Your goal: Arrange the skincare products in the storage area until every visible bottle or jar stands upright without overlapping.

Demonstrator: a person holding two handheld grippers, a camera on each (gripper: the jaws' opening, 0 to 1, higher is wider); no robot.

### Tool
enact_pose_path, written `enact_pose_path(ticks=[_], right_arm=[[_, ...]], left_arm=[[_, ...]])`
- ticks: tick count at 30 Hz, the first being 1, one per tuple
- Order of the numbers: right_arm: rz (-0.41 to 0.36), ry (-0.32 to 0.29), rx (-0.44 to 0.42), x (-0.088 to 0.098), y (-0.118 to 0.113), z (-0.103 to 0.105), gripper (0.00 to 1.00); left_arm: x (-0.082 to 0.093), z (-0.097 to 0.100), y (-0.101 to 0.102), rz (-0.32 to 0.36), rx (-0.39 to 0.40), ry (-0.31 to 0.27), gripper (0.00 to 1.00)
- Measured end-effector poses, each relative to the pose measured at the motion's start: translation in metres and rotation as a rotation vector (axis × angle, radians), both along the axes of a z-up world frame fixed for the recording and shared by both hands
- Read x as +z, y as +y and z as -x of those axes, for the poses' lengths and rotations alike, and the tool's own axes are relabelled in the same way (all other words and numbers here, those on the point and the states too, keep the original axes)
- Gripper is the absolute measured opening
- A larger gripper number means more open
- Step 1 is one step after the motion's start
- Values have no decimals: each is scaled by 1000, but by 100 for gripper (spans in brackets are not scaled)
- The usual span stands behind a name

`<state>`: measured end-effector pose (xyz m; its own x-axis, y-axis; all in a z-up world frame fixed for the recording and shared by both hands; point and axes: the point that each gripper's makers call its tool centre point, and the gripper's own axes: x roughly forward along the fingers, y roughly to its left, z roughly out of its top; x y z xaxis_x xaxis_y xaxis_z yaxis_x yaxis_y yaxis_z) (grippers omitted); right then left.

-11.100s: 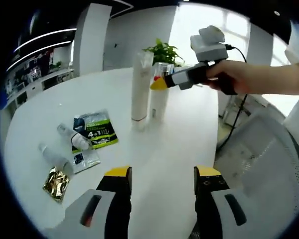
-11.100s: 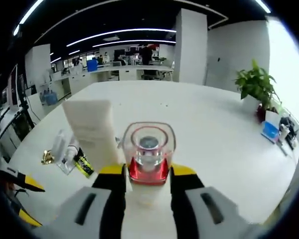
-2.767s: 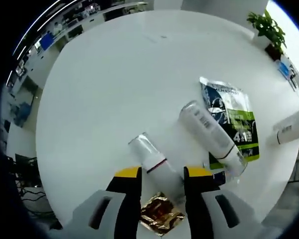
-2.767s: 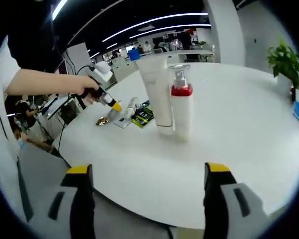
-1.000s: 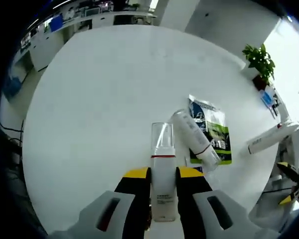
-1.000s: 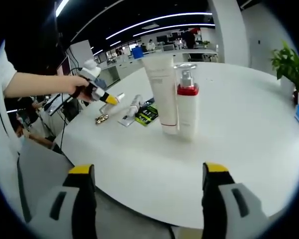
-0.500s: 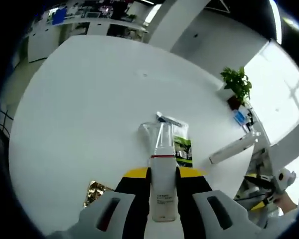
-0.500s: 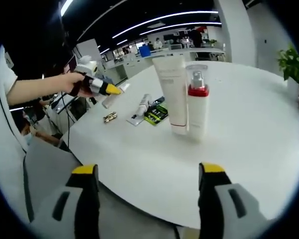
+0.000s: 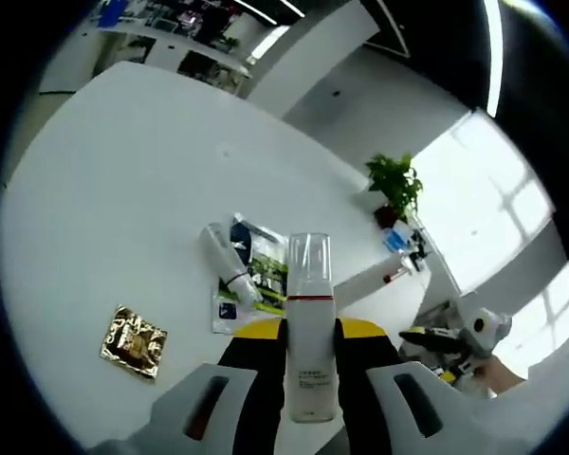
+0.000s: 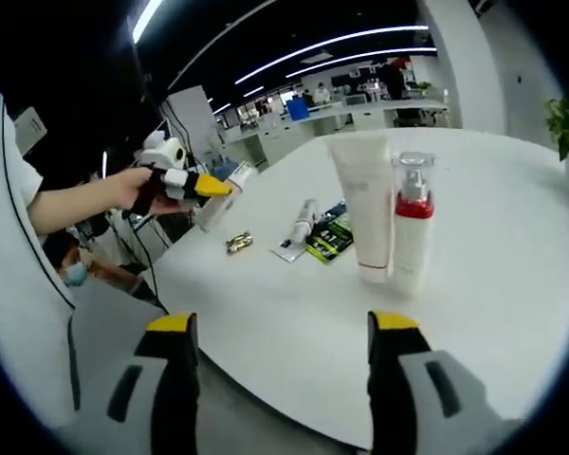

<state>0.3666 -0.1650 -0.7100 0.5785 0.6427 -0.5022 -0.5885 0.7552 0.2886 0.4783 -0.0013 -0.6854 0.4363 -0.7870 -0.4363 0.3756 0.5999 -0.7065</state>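
Left gripper (image 9: 310, 334) clamps clear-capped spray bottle (image 9: 309, 327) mid-body for upright placement; right gripper (image 10: 280, 327) waits wide apart.

No text is legible. Small dark print is carried on the white bottle (image 9: 310, 365) and light lettering on the green-and-black sachet (image 9: 266, 270), but neither can be read.

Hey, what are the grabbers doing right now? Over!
Left gripper shut on clear-capped bottle, lifted. Right gripper open, empty. Another bottle lying on table.
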Motion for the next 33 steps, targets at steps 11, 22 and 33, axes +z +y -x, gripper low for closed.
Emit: enact_pose_path(ticks=[11,22,33], right_arm=[[-286,9,65,47,49,-3,62],[-477,-1,124,85,71,-10,60],[-627,30,276,108,103,-3,42]], left_arm=[[39,40,-21,191,-66,-71,16],[49,87,-39,284,-191,-104,16],[66,125,-65,400,-324,-111,16]])
